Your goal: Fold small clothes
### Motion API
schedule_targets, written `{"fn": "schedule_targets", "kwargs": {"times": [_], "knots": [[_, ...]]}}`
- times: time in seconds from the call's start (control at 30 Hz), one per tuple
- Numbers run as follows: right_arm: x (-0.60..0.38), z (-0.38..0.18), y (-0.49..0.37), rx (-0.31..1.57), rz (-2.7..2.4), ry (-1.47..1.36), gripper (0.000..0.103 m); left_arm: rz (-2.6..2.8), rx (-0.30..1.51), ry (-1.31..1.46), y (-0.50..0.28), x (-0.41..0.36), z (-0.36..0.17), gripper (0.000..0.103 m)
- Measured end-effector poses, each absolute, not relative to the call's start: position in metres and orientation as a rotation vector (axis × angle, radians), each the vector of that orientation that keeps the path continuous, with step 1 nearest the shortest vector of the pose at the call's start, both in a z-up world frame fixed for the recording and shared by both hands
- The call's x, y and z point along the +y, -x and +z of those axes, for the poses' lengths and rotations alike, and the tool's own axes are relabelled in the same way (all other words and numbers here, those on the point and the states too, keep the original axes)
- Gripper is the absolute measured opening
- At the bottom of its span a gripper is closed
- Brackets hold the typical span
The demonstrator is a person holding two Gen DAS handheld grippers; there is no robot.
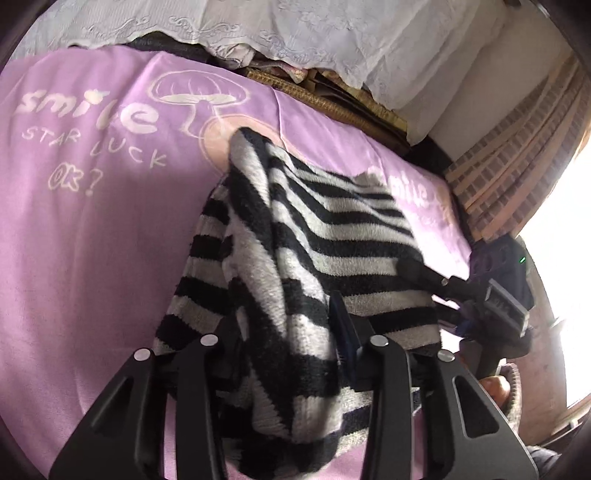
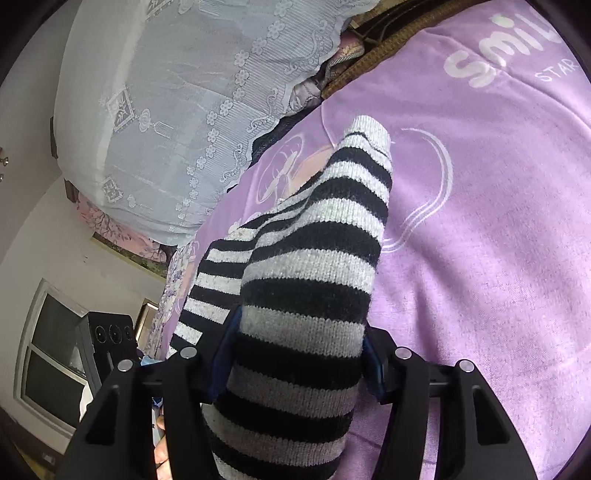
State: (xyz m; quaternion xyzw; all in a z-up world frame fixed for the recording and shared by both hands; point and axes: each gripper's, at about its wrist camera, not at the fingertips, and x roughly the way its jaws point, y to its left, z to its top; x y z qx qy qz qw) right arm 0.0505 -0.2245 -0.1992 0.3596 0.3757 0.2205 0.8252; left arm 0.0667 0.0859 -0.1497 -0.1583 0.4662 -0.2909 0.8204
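In the left wrist view, the left hand-held gripper [image 1: 291, 325] is clamped on a bunched fold of the black-and-white striped knit garment [image 1: 303, 236], which is raised above the purple bed sheet [image 1: 92, 258] and sags toward the camera. To the left of the garment the sheet lies bare and wide, printed with pale lettering and a mushroom outline. Along the far edge, a heap under a white lace cover [image 1: 295, 33] and a woven mat edge [image 1: 332, 103] border the bed; patterned curtains [image 1: 517, 155] hang on the right. The right hand-held gripper [image 1: 417, 269] grips the garment's right side, close by. In the right wrist view, the right hand-held gripper [image 2: 299, 343] is closed on a thick striped sleeve-like roll of the same garment [image 2: 314, 258], which stretches forward over the sheet [image 2: 498, 240]. Open sheet spreads to the right. The lace-covered heap [image 2: 155, 129] rises at upper left, and a window [image 2: 48, 350] sits low on the left beyond the bed edge.
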Motion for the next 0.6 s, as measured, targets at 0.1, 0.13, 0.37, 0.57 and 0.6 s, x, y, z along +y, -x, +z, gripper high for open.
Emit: {"fn": "schedule_targets", "kwargs": {"times": [0.1, 0.13, 0.37, 0.57, 0.6], "knots": [[-0.225, -0.204, -0.053, 0.811, 0.468, -0.777, 0.06, -0.522, 0.962, 0.377, -0.069, 0.105, -0.147, 0.086], [-0.226, -0.207, -0.053, 0.818, 0.469, -0.788, 0.061, -0.473, 0.941, 0.388, -0.07, 0.113, -0.146, 0.092], [-0.224, -0.215, -0.057, 0.839, 0.468, -0.806, 0.066, -0.673, 1.119, 0.325, -0.092, 0.069, -0.178, 0.094], [-0.219, -0.202, -0.05, 0.798, 0.455, -0.749, 0.059, -0.589, 1.015, 0.232, -0.074, 0.064, -0.157, 0.05], [-0.217, -0.198, -0.048, 0.788, 0.455, -0.733, 0.059, -0.575, 0.998, 0.213, -0.067, 0.064, -0.152, 0.047]]}}
